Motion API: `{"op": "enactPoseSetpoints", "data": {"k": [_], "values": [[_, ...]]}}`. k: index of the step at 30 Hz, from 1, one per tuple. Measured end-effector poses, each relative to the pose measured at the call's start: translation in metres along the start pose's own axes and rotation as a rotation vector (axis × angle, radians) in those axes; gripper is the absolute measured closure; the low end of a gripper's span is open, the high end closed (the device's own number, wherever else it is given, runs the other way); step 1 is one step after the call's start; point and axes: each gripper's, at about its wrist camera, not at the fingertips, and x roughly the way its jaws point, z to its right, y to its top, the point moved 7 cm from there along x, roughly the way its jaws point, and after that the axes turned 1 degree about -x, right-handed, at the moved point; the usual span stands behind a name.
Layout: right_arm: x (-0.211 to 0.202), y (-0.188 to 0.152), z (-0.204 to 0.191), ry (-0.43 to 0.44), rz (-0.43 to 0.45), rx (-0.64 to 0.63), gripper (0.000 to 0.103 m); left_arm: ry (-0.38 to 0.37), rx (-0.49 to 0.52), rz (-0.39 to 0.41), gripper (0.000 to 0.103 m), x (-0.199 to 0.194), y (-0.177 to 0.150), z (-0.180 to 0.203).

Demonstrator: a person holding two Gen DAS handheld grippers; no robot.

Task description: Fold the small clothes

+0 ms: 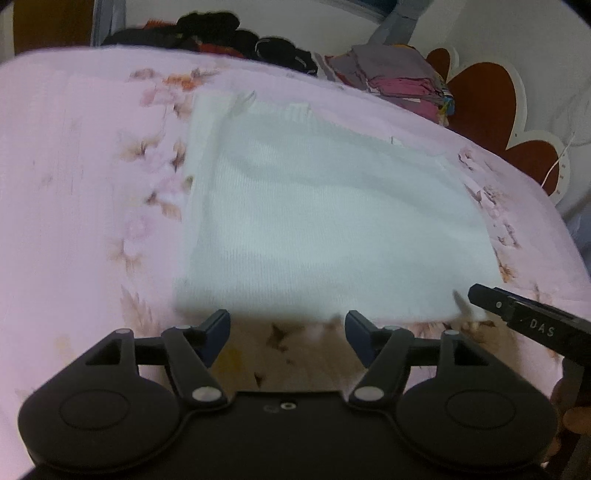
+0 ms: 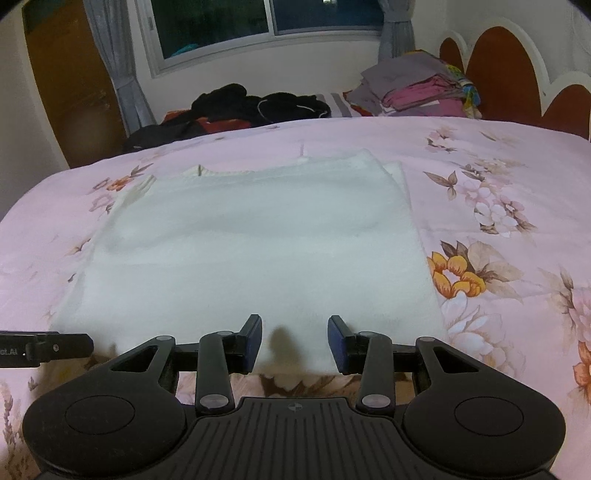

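A white knitted garment (image 1: pixel 325 221) lies flat on the pink floral bedspread (image 1: pixel 74 184), folded into a rough rectangle with its neckline at the far side. My left gripper (image 1: pixel 286 325) hovers at the garment's near edge, open, with only bedspread between its blue pads. In from the right at the garment's near right corner comes a black finger (image 1: pixel 495 301) of the right gripper. In the right wrist view the garment (image 2: pixel 251 251) fills the middle. My right gripper (image 2: pixel 294 328) is open over its near hem, and the pads do not press the cloth.
A heap of black clothes (image 2: pixel 236 107) lies beyond the bed's far edge. A stack of folded grey and pink clothes (image 2: pixel 417 88) sits at the far right by the red scalloped headboard (image 2: pixel 506 70). A window (image 2: pixel 266 22) and a brown wardrobe (image 2: pixel 62 74) stand behind.
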Motion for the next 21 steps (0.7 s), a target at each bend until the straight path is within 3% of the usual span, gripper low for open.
{"op": "enactPoseSetpoints", "data": {"k": [5,10,21], "values": [[-0.006,-0.004,-0.006,0.002,0.0,-0.009,0.064,-0.063,-0.111,-0.034,0.035,0.002,-0.014,-0.01],[-0.009,-0.005,-0.014,0.008,-0.004,-0.018,0.064,-0.14,-0.2,-0.02,0.034,0.007,-0.016,-0.017],[0.014,0.016,-0.029,0.046,-0.007,-0.073,0.064,-0.277,-0.459,0.109,0.025,0.028,0.008,-0.033]]}}
